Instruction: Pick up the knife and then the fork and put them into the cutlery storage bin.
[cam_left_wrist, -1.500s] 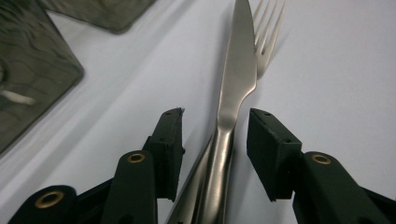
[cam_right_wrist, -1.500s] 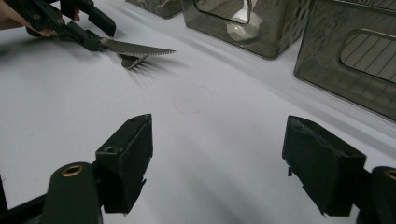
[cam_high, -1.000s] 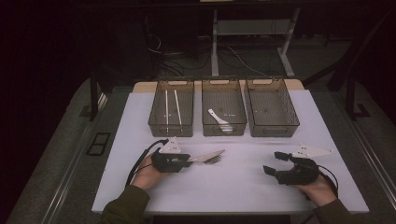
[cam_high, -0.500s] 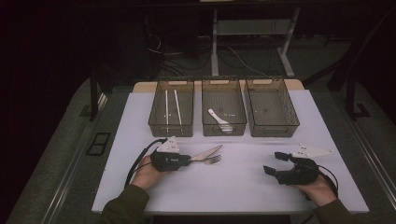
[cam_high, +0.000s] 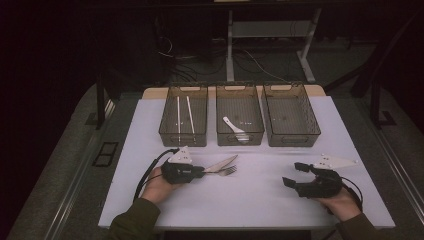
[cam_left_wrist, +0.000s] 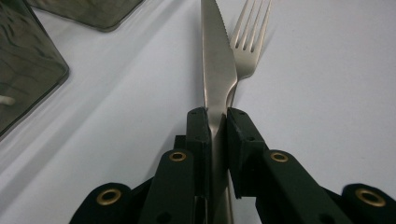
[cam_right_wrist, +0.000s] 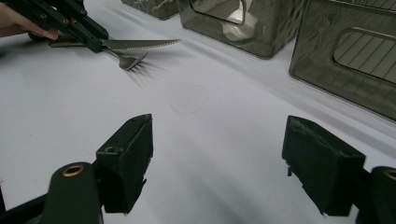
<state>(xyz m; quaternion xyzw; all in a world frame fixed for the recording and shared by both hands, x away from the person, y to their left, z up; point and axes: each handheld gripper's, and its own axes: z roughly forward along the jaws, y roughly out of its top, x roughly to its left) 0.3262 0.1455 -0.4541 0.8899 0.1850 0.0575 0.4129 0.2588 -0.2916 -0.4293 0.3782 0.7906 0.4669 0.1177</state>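
My left gripper is shut on the handle end of a steel knife on the white table's left front. In the left gripper view the serrated knife runs straight out between the closed jaws. A steel fork lies just right of it, partly under the blade. My right gripper stands open at the right front, holding nothing. From the right gripper view, the knife sticks out of the left gripper a little above the fork, beyond my own gripper.
Three smoky clear bins stand in a row at the back. The left bin holds two white sticks. In the middle bin lies a white spoon. The right bin has nothing visible inside. Bare white tabletop lies between the grippers.
The knife's tip sits slightly higher and farther back than a second ago. Both hands have hardly moved.
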